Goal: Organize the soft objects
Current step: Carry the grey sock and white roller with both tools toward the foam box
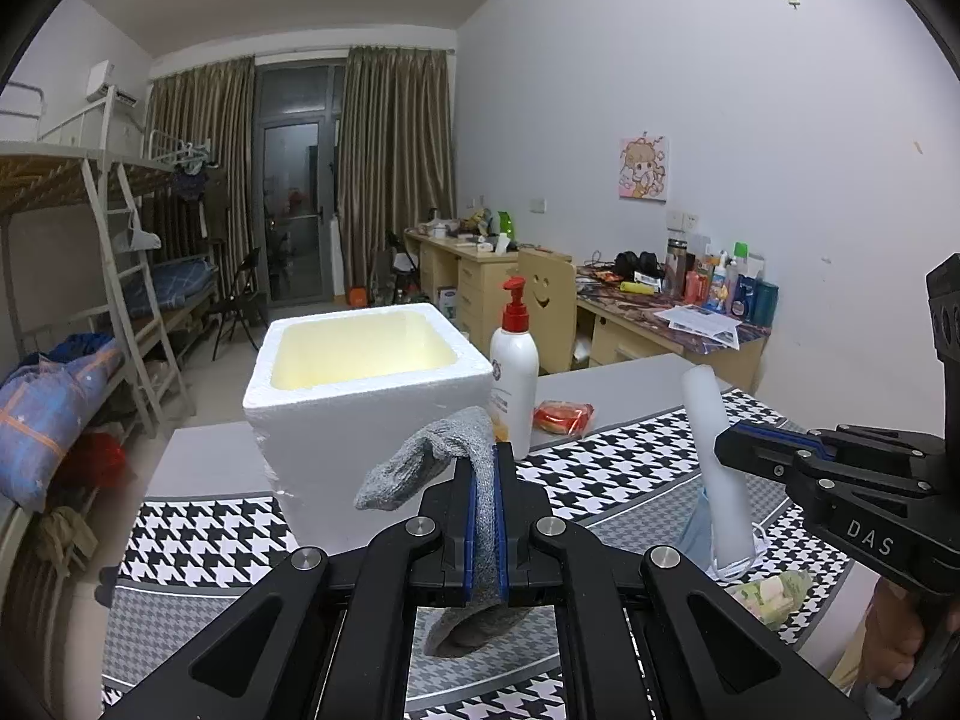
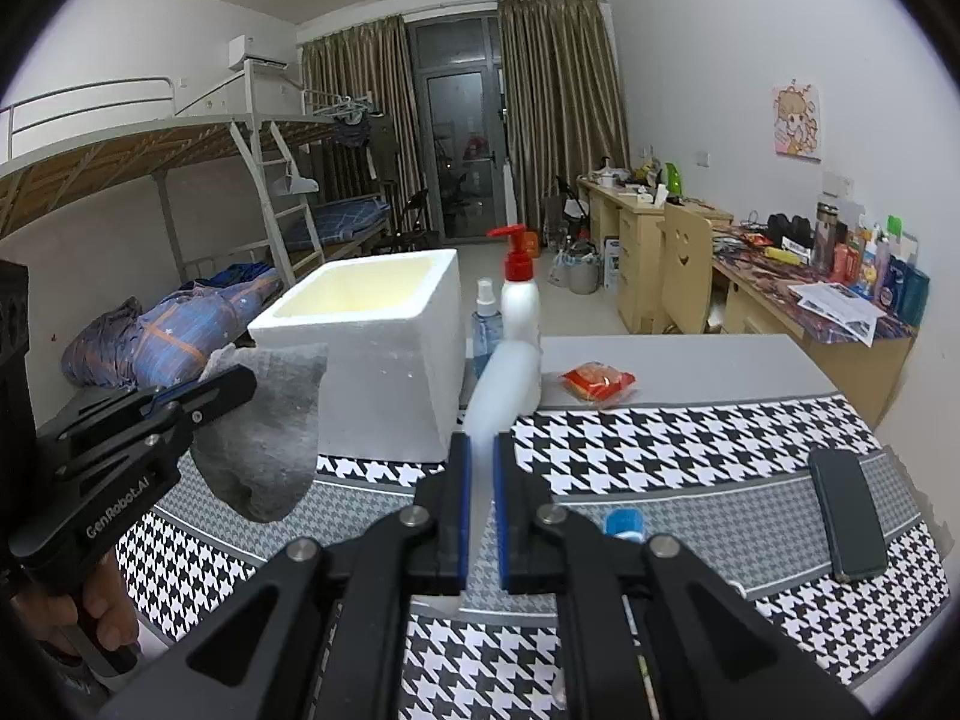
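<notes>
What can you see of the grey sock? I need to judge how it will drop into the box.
The grey sock is knitted, speckled grey and limp. The left hand-held gripper is shut on its middle, so one end flops over the fingers to the left and the other hangs below them. It is held above the houndstooth mat, close in front of the open white foam box. Nothing else touches it.

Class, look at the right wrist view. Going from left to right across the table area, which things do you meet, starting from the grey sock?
grey sock → white foam box → blue spray bottle → white pump bottle → red snack packet → dark phone
</notes>
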### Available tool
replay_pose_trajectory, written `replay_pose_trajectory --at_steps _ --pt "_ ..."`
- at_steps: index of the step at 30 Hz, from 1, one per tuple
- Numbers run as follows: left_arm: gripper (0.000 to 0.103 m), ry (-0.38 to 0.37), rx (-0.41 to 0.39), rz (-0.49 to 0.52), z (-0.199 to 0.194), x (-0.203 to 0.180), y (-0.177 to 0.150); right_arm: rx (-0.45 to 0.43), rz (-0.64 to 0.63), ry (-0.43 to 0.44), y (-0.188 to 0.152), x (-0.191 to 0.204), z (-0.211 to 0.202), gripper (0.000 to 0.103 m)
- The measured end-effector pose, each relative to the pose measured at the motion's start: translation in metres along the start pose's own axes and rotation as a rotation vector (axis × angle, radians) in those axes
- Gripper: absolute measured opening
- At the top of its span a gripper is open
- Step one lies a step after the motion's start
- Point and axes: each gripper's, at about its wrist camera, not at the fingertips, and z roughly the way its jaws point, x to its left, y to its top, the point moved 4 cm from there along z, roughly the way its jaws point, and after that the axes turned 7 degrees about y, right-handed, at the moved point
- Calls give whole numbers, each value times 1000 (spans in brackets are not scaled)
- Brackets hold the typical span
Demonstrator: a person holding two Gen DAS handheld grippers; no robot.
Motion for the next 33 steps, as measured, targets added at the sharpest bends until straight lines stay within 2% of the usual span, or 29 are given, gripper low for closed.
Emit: replay_pose_trajectory --at_steps 33 --pt "5 103 -69 -13 6 25 35 -47 -94 88 44 29 22 9"
